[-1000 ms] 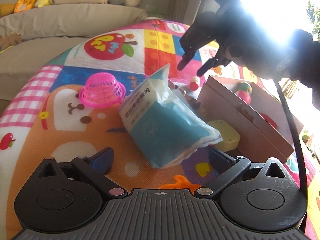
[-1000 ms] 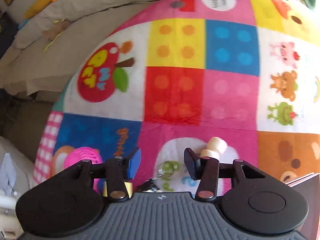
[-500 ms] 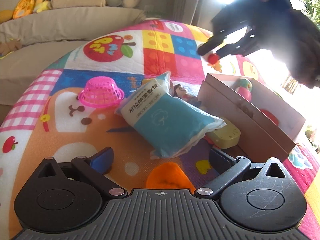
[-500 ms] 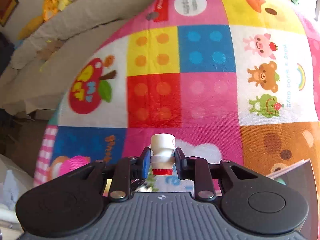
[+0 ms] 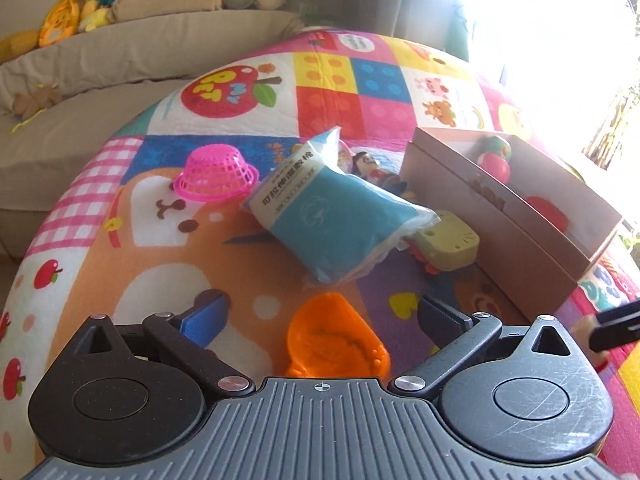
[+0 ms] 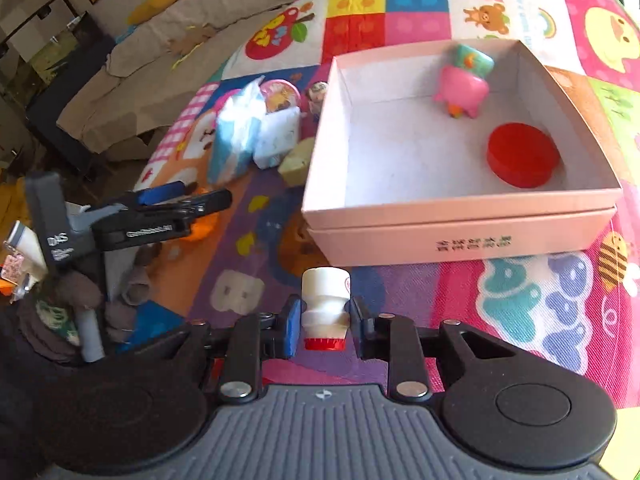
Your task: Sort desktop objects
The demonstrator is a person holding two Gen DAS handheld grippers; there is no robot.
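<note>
My right gripper (image 6: 323, 320) is shut on a small white bottle with a red cap (image 6: 325, 306), held above the mat just in front of the pink box (image 6: 460, 236). The box holds a pink toy figure (image 6: 462, 84) and a red round lid (image 6: 522, 156). My left gripper (image 5: 322, 312) is open and empty above an orange toy (image 5: 336, 336). A blue-and-white packet (image 5: 340, 216) lies ahead of it, beside a pale yellow toy (image 5: 448, 244) and the box (image 5: 516, 248). The left gripper also shows in the right wrist view (image 6: 184, 196).
A pink basket (image 5: 216, 174) lies upside down at the left on the colourful play mat (image 5: 332, 80). A small doll figure (image 5: 368, 168) lies behind the packet. A beige sofa (image 5: 120, 48) with plush toys runs along the back.
My right gripper closed on the white bottle, lifted it and carried it back to the near side of the pink box. The left gripper pulled back, and the orange toy came into view.
</note>
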